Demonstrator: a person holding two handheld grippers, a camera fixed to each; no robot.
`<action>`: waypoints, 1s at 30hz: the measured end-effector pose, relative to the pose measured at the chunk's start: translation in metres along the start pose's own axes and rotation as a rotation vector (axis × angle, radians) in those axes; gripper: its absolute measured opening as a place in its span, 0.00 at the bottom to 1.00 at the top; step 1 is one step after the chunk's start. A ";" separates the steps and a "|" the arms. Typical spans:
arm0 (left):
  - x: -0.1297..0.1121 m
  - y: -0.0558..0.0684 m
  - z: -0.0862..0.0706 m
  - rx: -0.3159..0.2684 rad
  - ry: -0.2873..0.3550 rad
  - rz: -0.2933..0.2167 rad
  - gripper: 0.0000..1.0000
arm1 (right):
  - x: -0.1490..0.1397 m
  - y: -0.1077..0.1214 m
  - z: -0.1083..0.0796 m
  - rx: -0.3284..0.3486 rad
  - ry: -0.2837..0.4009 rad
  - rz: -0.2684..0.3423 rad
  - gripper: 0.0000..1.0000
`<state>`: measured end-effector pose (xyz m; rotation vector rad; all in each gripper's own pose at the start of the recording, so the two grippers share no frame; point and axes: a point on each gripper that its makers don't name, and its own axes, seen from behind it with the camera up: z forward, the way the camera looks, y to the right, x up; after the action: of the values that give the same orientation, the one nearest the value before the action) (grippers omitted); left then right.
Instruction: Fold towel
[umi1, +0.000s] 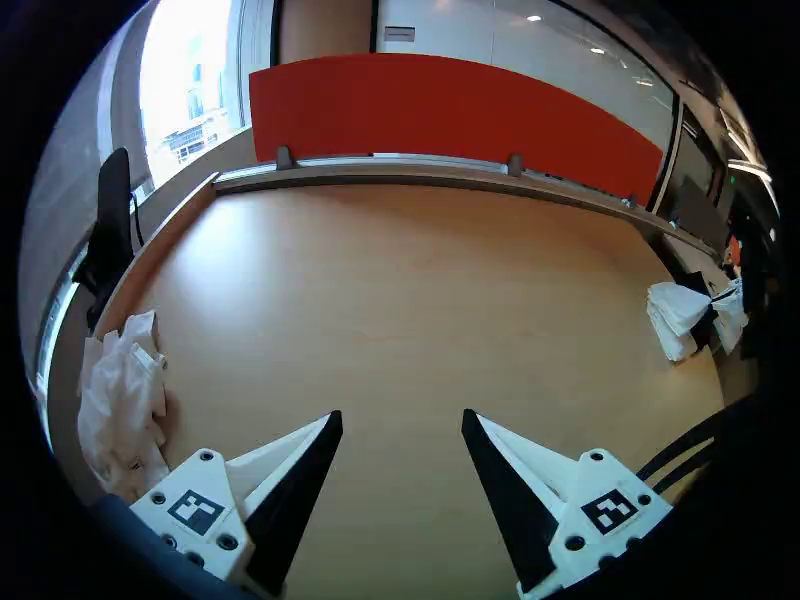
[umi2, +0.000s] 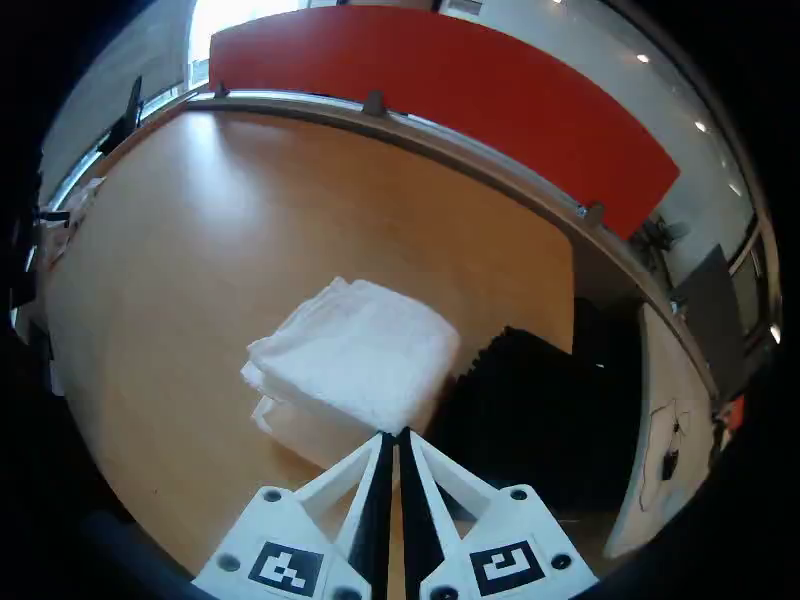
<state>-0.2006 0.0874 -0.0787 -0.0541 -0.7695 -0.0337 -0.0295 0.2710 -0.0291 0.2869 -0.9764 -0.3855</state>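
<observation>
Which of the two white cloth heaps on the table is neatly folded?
The stack directly in front of the right gripper; the other heap, at the table edge, is crumpled.

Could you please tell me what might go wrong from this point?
The folded towel sits near the table edge; a nudge might tip it off. The right gripper is shut at the towel's near edge, so withdrawing could drag a layer and spoil the fold. The cloth pile lies at a table edge too and might slip.

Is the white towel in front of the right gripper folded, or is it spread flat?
Folded: the white towel is a compact block on the table, with stacked layers showing at its edge.
</observation>
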 end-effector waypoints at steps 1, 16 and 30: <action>-0.001 0.000 0.000 0.001 -0.001 0.000 0.88 | -0.003 0.000 0.001 0.000 -0.005 0.003 0.04; -0.003 -0.005 -0.004 0.014 -0.004 -0.001 0.88 | -0.045 -0.004 0.019 -0.004 -0.084 0.050 0.04; -0.006 -0.005 -0.004 0.019 -0.008 0.001 0.88 | -0.065 -0.003 0.033 -0.022 -0.143 0.080 0.04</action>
<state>-0.2022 0.0820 -0.0855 -0.0363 -0.7782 -0.0249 -0.0905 0.2953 -0.0615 0.2019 -1.1200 -0.3472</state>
